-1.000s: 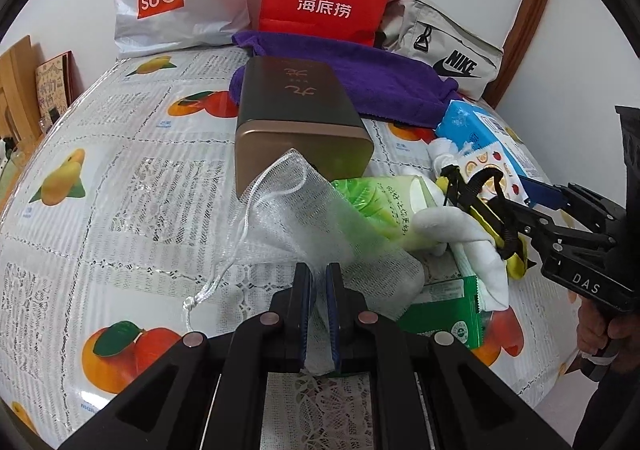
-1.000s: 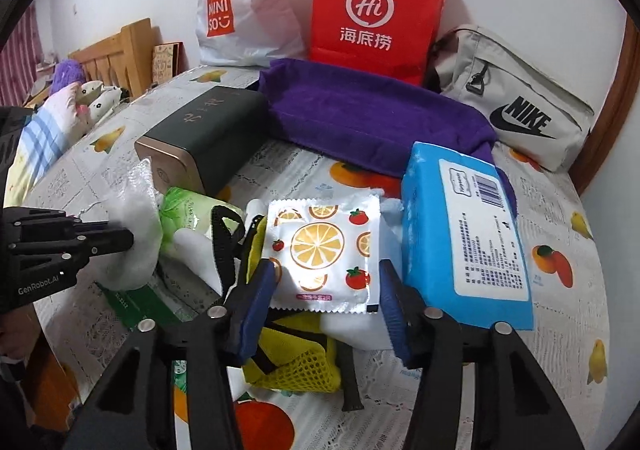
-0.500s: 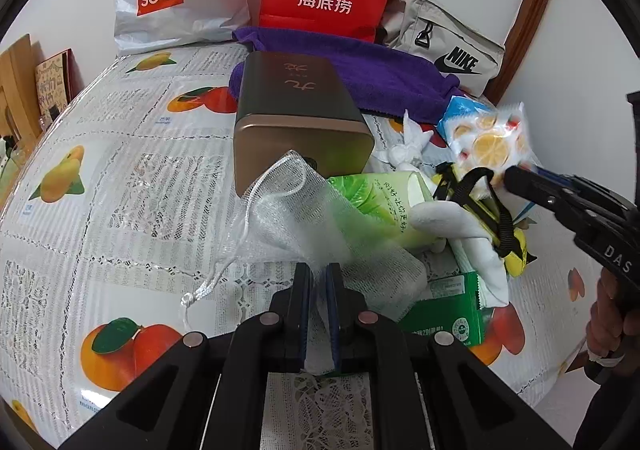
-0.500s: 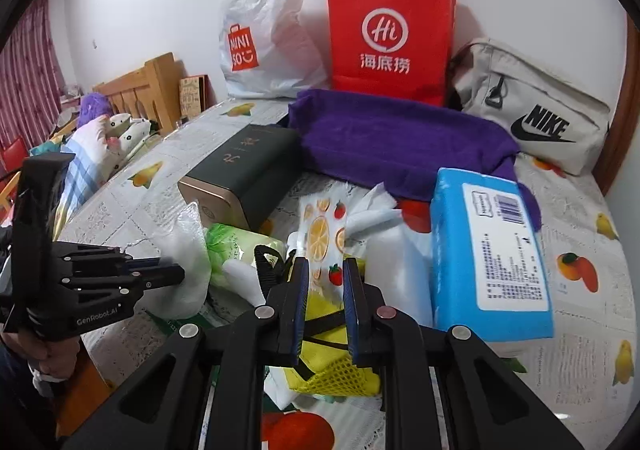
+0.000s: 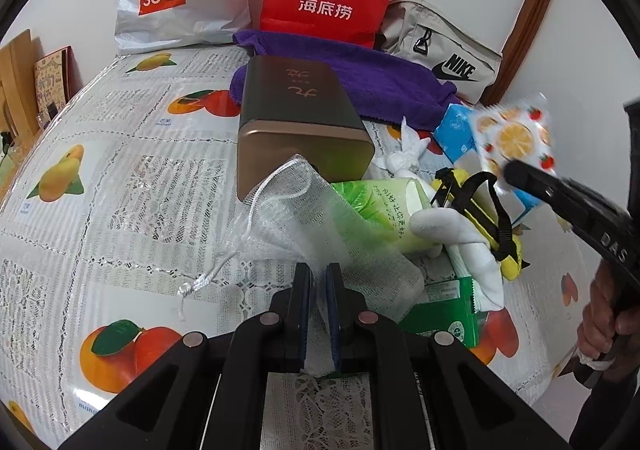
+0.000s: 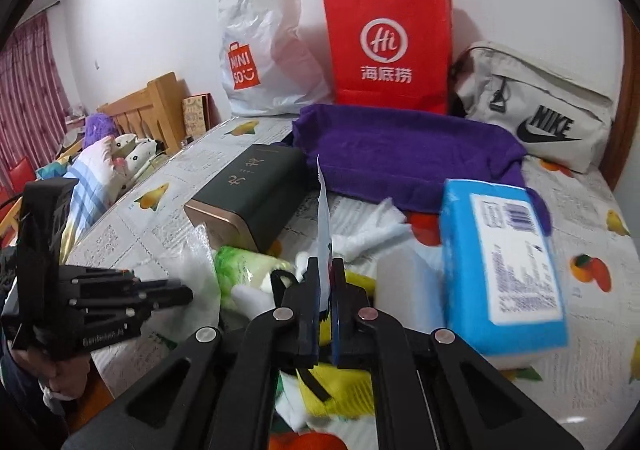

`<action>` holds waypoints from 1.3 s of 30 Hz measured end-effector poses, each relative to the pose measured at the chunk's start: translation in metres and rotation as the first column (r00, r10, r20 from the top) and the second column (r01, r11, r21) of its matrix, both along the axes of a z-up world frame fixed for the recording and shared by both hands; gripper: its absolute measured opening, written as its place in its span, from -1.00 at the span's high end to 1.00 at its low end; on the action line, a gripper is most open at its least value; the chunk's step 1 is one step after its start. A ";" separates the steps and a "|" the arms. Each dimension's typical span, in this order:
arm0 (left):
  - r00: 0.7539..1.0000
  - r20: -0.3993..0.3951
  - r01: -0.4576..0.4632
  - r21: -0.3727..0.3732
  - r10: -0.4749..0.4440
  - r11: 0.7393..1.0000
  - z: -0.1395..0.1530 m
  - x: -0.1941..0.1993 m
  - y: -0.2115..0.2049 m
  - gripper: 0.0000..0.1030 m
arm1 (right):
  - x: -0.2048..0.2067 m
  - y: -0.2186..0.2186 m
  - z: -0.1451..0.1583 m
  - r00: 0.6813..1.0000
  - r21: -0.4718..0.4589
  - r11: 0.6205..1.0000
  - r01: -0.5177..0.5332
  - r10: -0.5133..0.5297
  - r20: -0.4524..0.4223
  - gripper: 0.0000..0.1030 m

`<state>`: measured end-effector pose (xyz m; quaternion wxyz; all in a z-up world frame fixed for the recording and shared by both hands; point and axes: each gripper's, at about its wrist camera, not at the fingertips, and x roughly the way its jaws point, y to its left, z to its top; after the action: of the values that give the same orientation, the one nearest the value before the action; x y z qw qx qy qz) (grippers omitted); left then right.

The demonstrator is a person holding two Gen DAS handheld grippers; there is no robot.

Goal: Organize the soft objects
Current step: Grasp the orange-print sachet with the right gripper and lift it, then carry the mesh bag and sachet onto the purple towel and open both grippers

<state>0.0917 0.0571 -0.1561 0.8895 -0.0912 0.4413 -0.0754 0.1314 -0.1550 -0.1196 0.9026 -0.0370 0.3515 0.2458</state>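
Left wrist view. My left gripper (image 5: 319, 282) is clamped on the edge of a sheer white mesh drawstring pouch (image 5: 304, 218), which lies draped over a green-printed soft tissue pack (image 5: 384, 206) on the fruit-patterned plastic tablecloth (image 5: 120, 178). Just behind the pouch stands a dark green tin with a bronze end (image 5: 300, 122); a purple towel (image 5: 360, 78) lies behind the tin. At right, my right gripper (image 5: 510, 170) pinches a flat white sachet printed with orange slices and strawberries (image 5: 516, 134), held clear of the pile — its jaws have just been closing on that packet. Below it lie a white cloth toy (image 5: 460, 226), a yellow mesh item with black straps (image 5: 496, 218), a green carton (image 5: 448, 310) and a blue tissue pack (image 5: 456, 130). My right hand (image 5: 608, 314) grips the handle.

Right wrist view. The sachet (image 6: 324, 226) appears edge-on, upright between my closed pads. The blue tissue pack (image 6: 504, 262) is near right, blurred. My left gripper (image 6: 188, 296) enters from the left, its tips buried in the pouch (image 6: 200, 270). Against the wall — a white Miniso plastic bag (image 6: 264, 54), a red paper bag (image 6: 388, 46) and a grey Nike pouch bag (image 6: 536, 110).
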 end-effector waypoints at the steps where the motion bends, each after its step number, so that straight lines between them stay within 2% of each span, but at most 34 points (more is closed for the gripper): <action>1: 1.000 0.004 -0.001 -0.008 0.001 1.000 0.001 -0.001 0.001 0.83 | -0.003 -0.004 0.001 1.000 0.000 1.000 0.011 -0.011 0.001 0.92; 5: 1.000 0.015 -0.003 -0.034 0.004 0.999 0.007 -0.003 0.003 0.86 | -0.022 -0.031 0.003 0.998 0.000 0.998 0.069 -0.069 -0.001 0.92; 11: 0.999 0.040 -0.008 -0.024 0.009 1.000 0.018 -0.009 0.002 0.89 | -0.047 -0.067 -0.006 0.990 -0.025 0.991 0.135 -0.136 -0.025 0.92; 16: 0.998 0.067 -0.020 -0.017 0.021 1.000 0.031 -0.016 0.002 0.90 | -0.054 -0.092 -0.022 0.979 -0.031 0.981 0.189 -0.191 -0.067 0.92; 25: 0.994 0.106 -0.030 0.016 0.028 0.999 0.057 -0.021 -0.001 0.91 | -0.055 -0.109 -0.040 0.961 -0.034 0.968 0.249 -0.251 -0.120 0.92; 31: 0.993 0.109 -0.047 0.029 0.044 0.998 0.070 -0.016 0.000 0.91 | -0.053 -0.110 -0.027 0.961 -0.026 0.967 0.255 -0.256 -0.106 0.92; 39: 0.991 0.122 -0.057 0.049 0.051 0.997 0.089 0.001 -0.001 0.91 | -0.039 -0.109 0.005 0.968 -0.017 0.970 0.244 -0.245 -0.055 0.92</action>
<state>0.0925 0.0565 -0.0674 0.9184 -0.0748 0.3860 -0.0450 0.0926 -0.2641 -0.1145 0.9154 0.0094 0.3802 0.1319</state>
